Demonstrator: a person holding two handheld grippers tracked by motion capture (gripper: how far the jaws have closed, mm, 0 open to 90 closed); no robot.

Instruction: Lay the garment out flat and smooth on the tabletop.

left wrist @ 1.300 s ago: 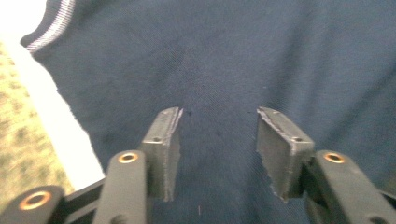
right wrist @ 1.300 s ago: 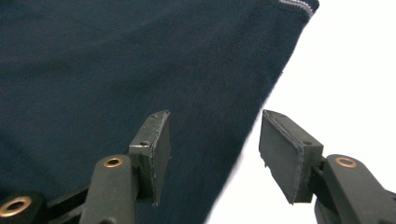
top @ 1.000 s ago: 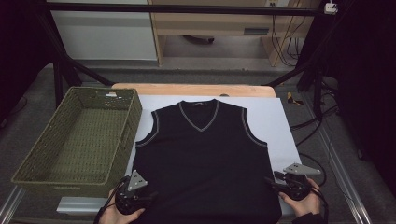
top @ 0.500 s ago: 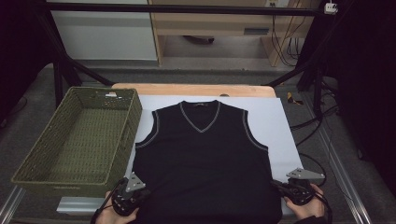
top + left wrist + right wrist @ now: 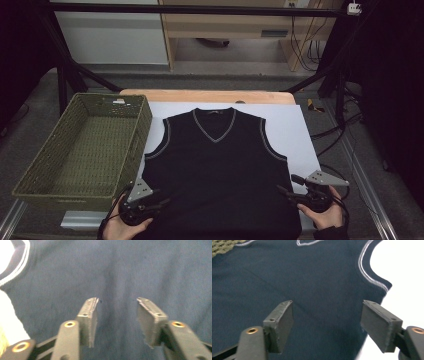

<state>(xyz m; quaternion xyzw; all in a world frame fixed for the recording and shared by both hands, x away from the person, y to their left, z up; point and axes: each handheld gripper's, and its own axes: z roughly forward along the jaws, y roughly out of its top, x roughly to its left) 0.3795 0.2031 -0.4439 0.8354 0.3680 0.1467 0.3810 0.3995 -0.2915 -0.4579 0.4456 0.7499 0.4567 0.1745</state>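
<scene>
A black sleeveless vest (image 5: 217, 165) with grey trim lies flat on a white sheet (image 5: 290, 125), neck pointing away from me. My left gripper (image 5: 161, 198) sits at the vest's near left corner. Its jaws have just been opening and stand open over the dark fabric (image 5: 117, 270) with nothing pinched between them (image 5: 117, 300). My right gripper (image 5: 286, 183) is at the near right corner. Its jaws have likewise just been opening and stand open (image 5: 327, 302) above the vest's side edge (image 5: 317, 277). A hand holds each gripper from the bottom edge.
A green wicker basket (image 5: 132, 107) stands left of the vest, close to the left gripper. The wooden table edge (image 5: 200, 95) shows behind the sheet. A dark metal frame (image 5: 65, 75) and cables (image 5: 345, 130) flank the table.
Both hands stay at the vest's lower corners, barely shifted. The vest lies as before.
</scene>
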